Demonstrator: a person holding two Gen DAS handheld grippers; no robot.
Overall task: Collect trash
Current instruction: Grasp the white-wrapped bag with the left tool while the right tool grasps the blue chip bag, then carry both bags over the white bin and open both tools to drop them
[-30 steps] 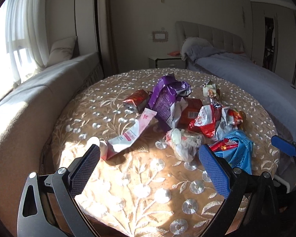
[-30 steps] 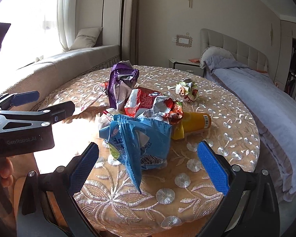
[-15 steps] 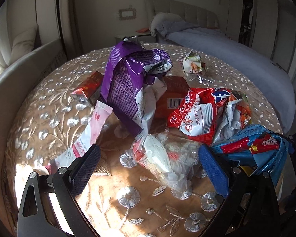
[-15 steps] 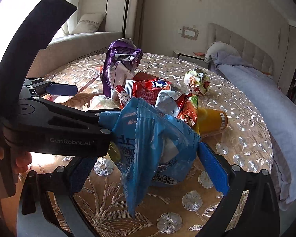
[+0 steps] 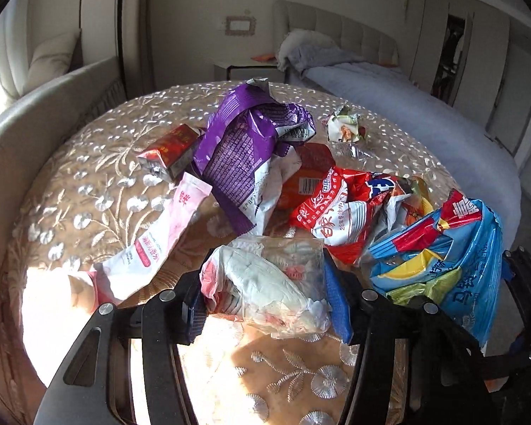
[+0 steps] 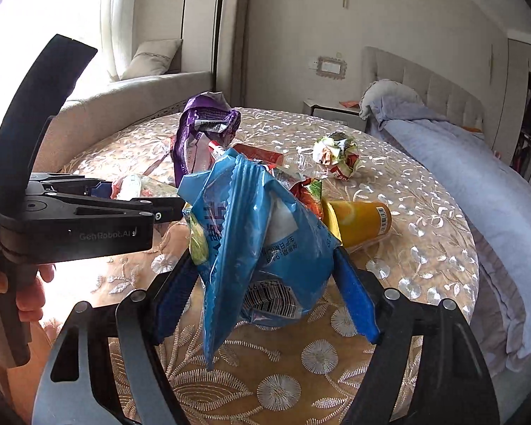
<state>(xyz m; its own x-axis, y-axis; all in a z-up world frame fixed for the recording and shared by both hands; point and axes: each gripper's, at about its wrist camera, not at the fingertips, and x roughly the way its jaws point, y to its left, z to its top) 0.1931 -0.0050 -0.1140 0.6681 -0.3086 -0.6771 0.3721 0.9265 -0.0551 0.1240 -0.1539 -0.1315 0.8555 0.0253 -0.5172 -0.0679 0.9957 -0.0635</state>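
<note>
A clear plastic bag (image 5: 265, 283) stuffed with white tissue lies at the table's near edge. My left gripper (image 5: 262, 276) straddles it, jaws closing, both blue pads touching its sides. To its right, a crumpled blue snack bag (image 6: 262, 233) stands between the pads of my right gripper (image 6: 263, 253), whose jaws are also closing and touch the bag's sides. In the right wrist view the left gripper (image 6: 141, 194) reaches in from the left, with a hand (image 6: 28, 294) on its handle.
More trash lies on the round embroidered table (image 5: 99, 184): a purple bag (image 5: 237, 156), a pink sachet (image 5: 166, 233), a red carton (image 5: 170, 148), a red-white wrapper (image 5: 340, 212), a crumpled ball (image 6: 336, 156) and an orange bottle (image 6: 361, 219). A sofa stands left and a bed right.
The left gripper moved forward and down over the clear bag and its jaws narrowed onto it. The right gripper stayed put while its jaws closed in on the blue bag.
</note>
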